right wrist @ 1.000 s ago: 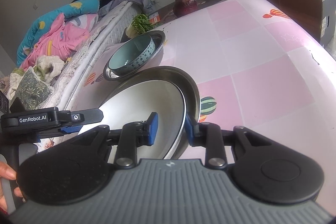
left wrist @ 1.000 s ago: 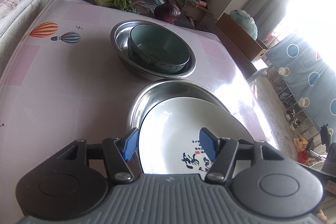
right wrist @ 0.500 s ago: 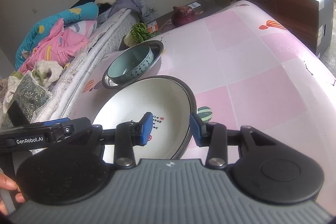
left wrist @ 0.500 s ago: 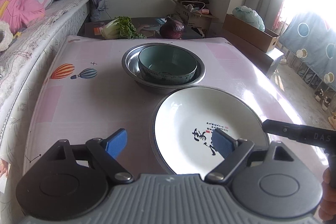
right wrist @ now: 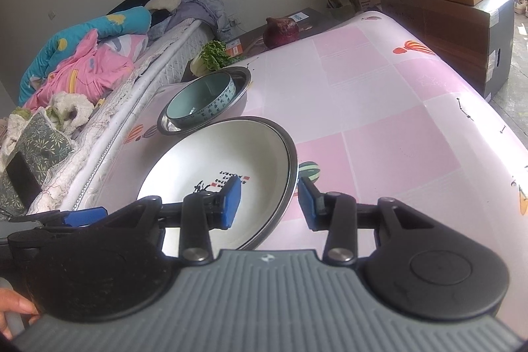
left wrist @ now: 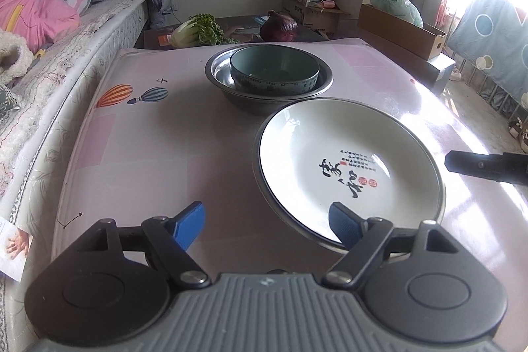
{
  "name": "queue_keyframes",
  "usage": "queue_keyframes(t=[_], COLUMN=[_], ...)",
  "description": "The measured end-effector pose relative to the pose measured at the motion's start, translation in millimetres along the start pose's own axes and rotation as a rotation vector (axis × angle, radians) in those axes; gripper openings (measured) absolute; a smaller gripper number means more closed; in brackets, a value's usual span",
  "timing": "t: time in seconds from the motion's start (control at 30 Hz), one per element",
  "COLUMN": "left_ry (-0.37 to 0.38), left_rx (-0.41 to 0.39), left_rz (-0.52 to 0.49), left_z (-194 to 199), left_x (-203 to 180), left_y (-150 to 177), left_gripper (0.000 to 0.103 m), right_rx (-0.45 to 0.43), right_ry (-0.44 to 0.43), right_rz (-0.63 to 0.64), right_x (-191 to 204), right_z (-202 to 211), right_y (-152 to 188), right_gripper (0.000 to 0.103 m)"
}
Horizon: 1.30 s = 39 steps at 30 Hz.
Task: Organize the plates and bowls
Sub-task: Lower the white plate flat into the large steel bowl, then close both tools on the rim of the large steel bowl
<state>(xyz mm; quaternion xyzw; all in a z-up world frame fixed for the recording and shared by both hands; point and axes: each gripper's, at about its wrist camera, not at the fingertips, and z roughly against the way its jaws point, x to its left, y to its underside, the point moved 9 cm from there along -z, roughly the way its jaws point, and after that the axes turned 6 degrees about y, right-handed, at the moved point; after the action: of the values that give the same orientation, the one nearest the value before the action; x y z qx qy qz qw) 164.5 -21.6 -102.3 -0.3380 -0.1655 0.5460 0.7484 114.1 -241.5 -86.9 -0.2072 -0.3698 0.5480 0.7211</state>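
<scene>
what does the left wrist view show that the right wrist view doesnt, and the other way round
Only the left wrist view: the two hot-air balloon prints whole, a blue circle-patterned fabric by the bright window, and the left gripper with nothing between its closing jaws.

Only the right wrist view: a watermelon print, and the right gripper straddling the white plate's rim without pressing it.

Both: the white plate nested in a steel basin, the teal bowl in its steel bowl, the purple cabbage, the leafy greens.

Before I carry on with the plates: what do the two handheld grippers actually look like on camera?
Both match: the left gripper and right gripper each have a grey ribbed body, two round black discs, black linkage arms with silver pivot screws, and blue textured pads on the fingers. No cables or sleeves are visible.
</scene>
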Motion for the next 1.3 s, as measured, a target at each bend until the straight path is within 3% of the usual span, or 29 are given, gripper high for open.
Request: queue_keyframes(t=[0.13,0.3,0.73,0.8,0.9,1.03,1.17,1.3], left_ry=[0.021,0.056,-0.044,-0.037,-0.033,0.006,-0.019,-0.091], left_rx=[0.009,0.009,-0.033,-0.025,-0.022,0.022,-0.018,-0.057], left_rz=[-0.005,-0.012,-0.119,-0.141,-0.194,-0.217,-0.212,-0.213], left_z=[-4,-7,-6,-10,-14,-26,-20,-15], left_x=[-6,-14,-17,-23,-35,-48,-45,-36], left_y=[5,4,-15,-14,-11,-1,-6,-17], left_gripper=[0.067,0.037,0.032,0.022,0.018,0.017,0.021,0.042], right_rx=[0.02,0.026,0.013,0.01,0.012,0.015,0.008,0.01], right_ry=[0.003,0.006,0.009,0.01,0.009,0.01,0.016,0.014], right_rz=[0.012,0.026,0.027,0.031,0.032,0.029,0.022,0.008], right_x=[0,1,1,2,3,2,-2,-5], right_z=[-3,-4,-6,-6,-6,-7,-7,-11], right_y=[7,10,5,4,4,4,3,2], right_gripper=[0.034,0.028,0.027,0.027,0.027,0.027,0.027,0.027])
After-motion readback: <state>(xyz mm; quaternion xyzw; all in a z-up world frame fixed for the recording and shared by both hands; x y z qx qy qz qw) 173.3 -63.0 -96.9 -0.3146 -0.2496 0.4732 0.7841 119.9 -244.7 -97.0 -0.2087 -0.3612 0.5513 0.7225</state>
